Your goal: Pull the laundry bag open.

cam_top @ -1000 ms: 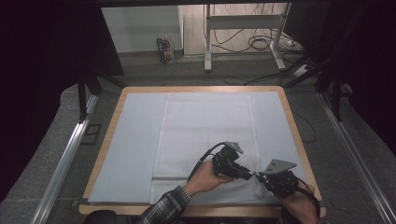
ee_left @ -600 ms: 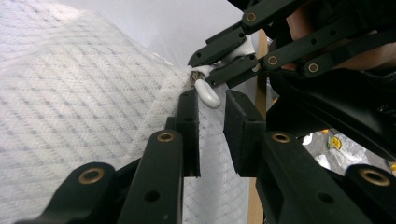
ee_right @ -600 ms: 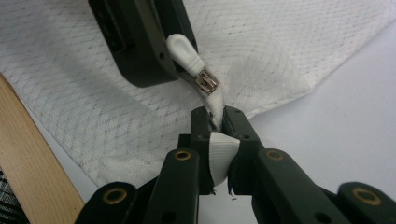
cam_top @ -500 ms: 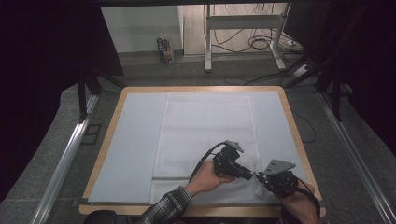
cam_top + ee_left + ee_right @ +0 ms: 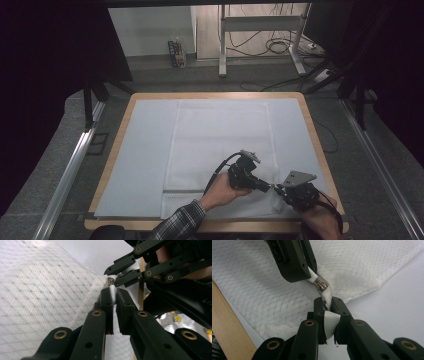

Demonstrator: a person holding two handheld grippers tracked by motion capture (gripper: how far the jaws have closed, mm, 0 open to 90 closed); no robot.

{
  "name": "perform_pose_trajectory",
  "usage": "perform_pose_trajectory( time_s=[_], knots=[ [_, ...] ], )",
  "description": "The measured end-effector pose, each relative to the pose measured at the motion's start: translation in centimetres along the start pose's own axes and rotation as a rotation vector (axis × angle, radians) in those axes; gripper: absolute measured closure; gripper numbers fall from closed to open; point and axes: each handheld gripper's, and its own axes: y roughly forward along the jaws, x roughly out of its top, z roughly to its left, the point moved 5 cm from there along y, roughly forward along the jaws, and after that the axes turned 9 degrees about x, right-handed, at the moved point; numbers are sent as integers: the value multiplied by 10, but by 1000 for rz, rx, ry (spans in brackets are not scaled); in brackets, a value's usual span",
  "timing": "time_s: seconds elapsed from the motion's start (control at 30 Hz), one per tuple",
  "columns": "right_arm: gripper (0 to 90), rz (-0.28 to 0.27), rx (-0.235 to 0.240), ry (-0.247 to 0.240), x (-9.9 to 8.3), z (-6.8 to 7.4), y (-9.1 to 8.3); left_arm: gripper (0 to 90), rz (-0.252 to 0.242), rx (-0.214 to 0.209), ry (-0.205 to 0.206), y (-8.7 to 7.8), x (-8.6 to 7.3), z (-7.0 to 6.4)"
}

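A white mesh cloth (image 5: pixel 220 140) lies flat down the middle of the table, and its near right corner is lifted between both grippers. My left gripper (image 5: pixel 267 186) (image 5: pixel 113 293) is shut on the white pull tab (image 5: pixel 312 277) of the cloth's metal zipper slider (image 5: pixel 321 285) (image 5: pixel 109 281). My right gripper (image 5: pixel 278 189) (image 5: pixel 327 305) is shut on the cloth's edge (image 5: pixel 329 320) just below the slider, tip to tip with the left gripper. In the left gripper view the cloth (image 5: pixel 45 295) rises in a taut fold toward the slider.
A pale blue mat (image 5: pixel 145 150) covers the table inside a wooden rim (image 5: pixel 311 125); the rim runs close to my right gripper (image 5: pixel 229 327). Metal rails (image 5: pixel 70 170) flank the table. A stand and cables (image 5: pixel 280 45) are on the floor beyond.
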Motion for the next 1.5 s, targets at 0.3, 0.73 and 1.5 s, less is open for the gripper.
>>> perform_pose_trajectory(
  time_s=[0.3, 0.73, 1.5],
  knots=[
    [788, -7, 4, 8, 0, -1, 0, 873, -11, 25, 30, -3, 0, -1],
    [510, -26, 6, -102, 9, -6, 3, 872, -8, 16, 40, -8, 2, -1],
    [846, 9, 58, -39, 3, -4, 5, 875, 25, 56, 90, -16, -7, 4]
  ],
)
